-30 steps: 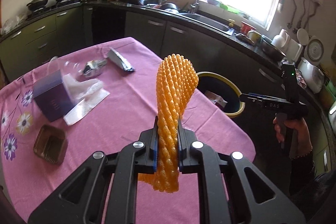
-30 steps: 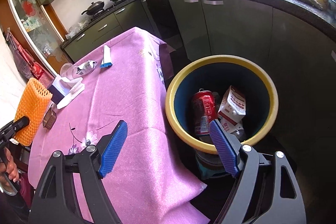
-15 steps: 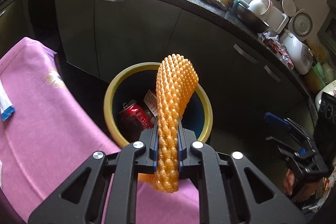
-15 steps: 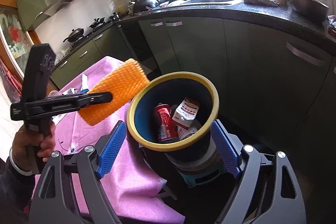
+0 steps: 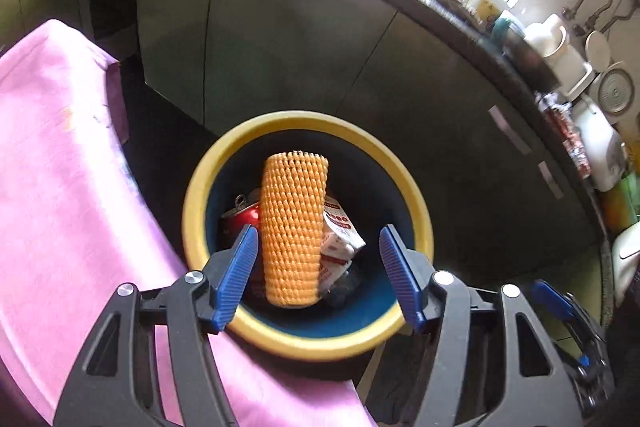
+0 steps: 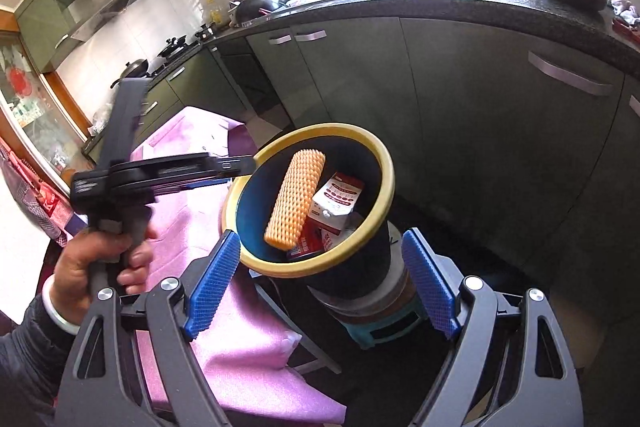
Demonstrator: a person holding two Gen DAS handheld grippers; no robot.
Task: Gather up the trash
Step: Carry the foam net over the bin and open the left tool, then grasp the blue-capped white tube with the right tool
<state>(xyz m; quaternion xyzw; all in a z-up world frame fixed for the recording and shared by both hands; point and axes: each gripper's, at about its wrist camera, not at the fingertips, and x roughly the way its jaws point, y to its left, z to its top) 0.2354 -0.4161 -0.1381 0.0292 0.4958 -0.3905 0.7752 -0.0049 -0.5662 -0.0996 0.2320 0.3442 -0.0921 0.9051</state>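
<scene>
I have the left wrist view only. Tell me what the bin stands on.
Observer: The bin sits on a round stool, off the floor.
Operator: Report where the left tool is against the bin.
Observer: The left tool, its jaws opening, has its tip by the rim on the side of the table.
Operator: Now give me the right tool.
Observer: The right tool is open with nothing held, low in front of the bin.
</scene>
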